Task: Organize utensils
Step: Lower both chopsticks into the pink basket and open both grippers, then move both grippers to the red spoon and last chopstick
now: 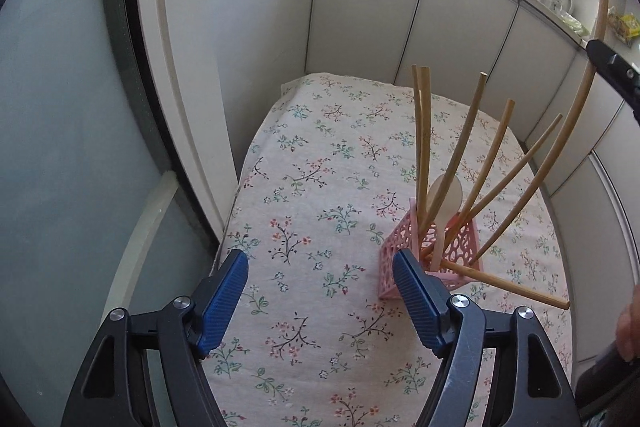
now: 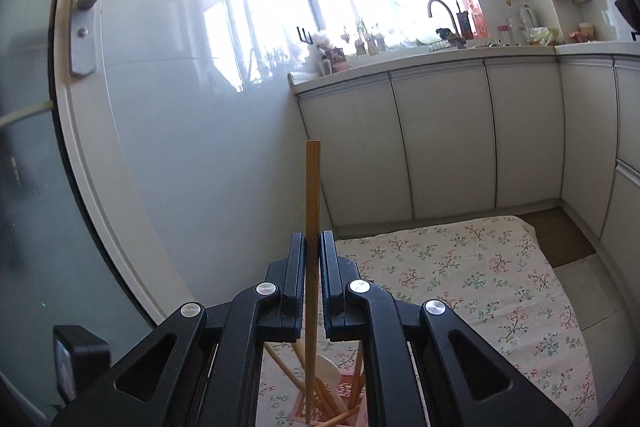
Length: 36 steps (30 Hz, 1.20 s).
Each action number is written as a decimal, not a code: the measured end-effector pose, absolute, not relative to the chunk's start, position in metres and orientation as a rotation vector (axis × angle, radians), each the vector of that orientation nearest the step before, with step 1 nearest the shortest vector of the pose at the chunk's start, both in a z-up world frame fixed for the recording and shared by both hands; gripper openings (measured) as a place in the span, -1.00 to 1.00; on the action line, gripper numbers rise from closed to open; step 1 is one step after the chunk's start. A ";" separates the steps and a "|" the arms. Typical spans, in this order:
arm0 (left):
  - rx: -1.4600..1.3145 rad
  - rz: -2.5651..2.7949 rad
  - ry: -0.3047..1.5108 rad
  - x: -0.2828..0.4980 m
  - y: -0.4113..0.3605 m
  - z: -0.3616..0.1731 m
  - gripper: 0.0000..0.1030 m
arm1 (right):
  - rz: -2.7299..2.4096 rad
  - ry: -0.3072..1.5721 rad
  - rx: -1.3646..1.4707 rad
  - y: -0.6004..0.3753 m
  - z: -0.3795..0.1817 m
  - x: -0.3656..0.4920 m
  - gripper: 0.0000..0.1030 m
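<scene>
1. While a floral tablecloth [image 1: 312, 187] covers the table, a pink holder [image 1: 430, 251] stands on it, filled with chopsticks and a spoon [image 1: 444, 195].
2. Left gripper [image 1: 320, 299] hangs wide, holding nothing.
3. Right gripper [image 2: 313, 243] clamps one upright chopstick [image 2: 312, 187] above the holder.

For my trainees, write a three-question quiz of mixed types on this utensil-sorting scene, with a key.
1. True or false: the left gripper holds a chopstick.
2. What does the right gripper clamp?
A. a white spoon
B. a wooden chopstick
C. nothing
3. Fill in: the pink perforated plastic holder stands on a ____ tablecloth.

Key:
1. False; its jaws are open and empty.
2. B, the wooden chopstick.
3. Floral.
</scene>
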<state>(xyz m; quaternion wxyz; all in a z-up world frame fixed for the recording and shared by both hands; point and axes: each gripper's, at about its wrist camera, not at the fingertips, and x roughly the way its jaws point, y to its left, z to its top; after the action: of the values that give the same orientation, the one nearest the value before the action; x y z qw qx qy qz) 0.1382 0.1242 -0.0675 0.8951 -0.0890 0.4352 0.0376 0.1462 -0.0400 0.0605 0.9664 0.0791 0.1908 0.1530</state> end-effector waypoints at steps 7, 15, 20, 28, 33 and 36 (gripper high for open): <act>-0.185 0.076 0.911 0.142 0.123 -0.071 0.48 | 0.266 0.406 0.019 -0.020 0.014 0.160 -0.85; -0.164 0.067 0.925 0.143 0.117 -0.073 0.48 | 0.258 0.462 0.043 -0.032 -0.012 0.174 -0.85; -0.164 0.048 0.941 0.145 0.110 -0.075 0.48 | 0.300 0.523 0.071 -0.045 -0.009 0.175 -0.59; -0.134 0.022 0.961 0.137 0.099 -0.076 0.48 | 0.259 0.614 0.105 -0.092 0.010 0.145 -0.11; -0.110 0.024 0.964 0.126 0.093 -0.075 0.50 | 0.229 0.737 0.158 -0.129 0.013 0.127 0.05; -0.087 0.003 0.979 0.119 0.087 -0.076 0.52 | 0.212 0.810 0.189 -0.152 0.009 0.112 0.15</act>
<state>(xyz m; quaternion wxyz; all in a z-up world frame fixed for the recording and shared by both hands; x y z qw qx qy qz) 0.1188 0.0867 -0.0756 0.8816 -0.0419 0.4701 0.0016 0.1116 -0.1515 0.0094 0.9093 0.0917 0.3926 0.1026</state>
